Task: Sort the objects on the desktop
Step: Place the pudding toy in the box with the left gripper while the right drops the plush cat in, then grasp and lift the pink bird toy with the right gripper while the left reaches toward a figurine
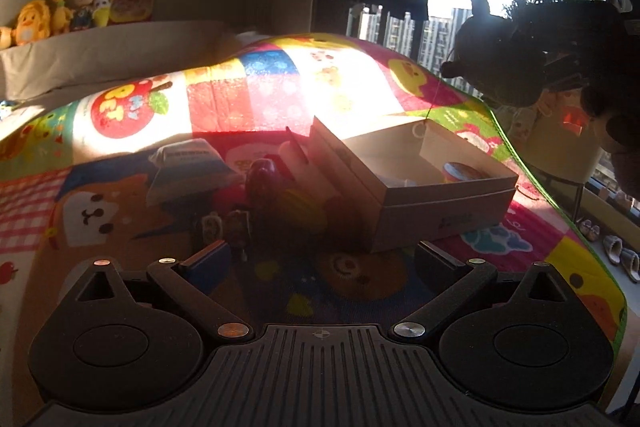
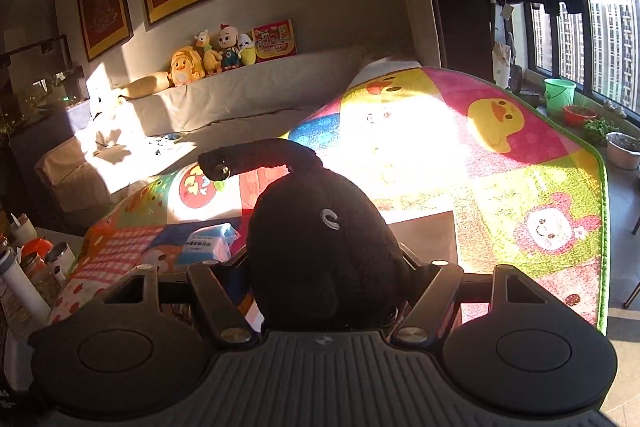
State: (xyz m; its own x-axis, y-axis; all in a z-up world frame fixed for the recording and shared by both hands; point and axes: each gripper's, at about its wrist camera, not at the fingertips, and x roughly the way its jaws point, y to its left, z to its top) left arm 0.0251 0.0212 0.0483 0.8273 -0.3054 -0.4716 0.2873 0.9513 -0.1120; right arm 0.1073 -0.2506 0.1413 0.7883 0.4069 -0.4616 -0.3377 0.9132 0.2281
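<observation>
My left gripper (image 1: pixel 322 255) stands open and empty, low over the colourful mat (image 1: pixel 120 211). Ahead of it, to the right, lies an open white box (image 1: pixel 440 203) with an orange round item (image 1: pixel 462 171) inside. Left of the box sits a shaded cluster: a blue-and-white tissue pack (image 1: pixel 188 167), a dark red object (image 1: pixel 262 181), a yellow toy (image 1: pixel 296 203) and small figures (image 1: pixel 224 227). My right gripper (image 2: pixel 320 279) is shut on a black plush toy (image 2: pixel 320 239), held above the mat. That plush (image 1: pixel 500 55) shows dark at the upper right of the left wrist view.
A covered sofa (image 2: pixel 240 95) with plush toys (image 2: pixel 208 59) runs behind the mat. Bottles and cups (image 2: pixel 36 263) crowd the left side. A green bucket (image 2: pixel 559 93) and plant pots (image 2: pixel 624 149) stand by the window, past the mat's green right edge (image 2: pixel 604 227).
</observation>
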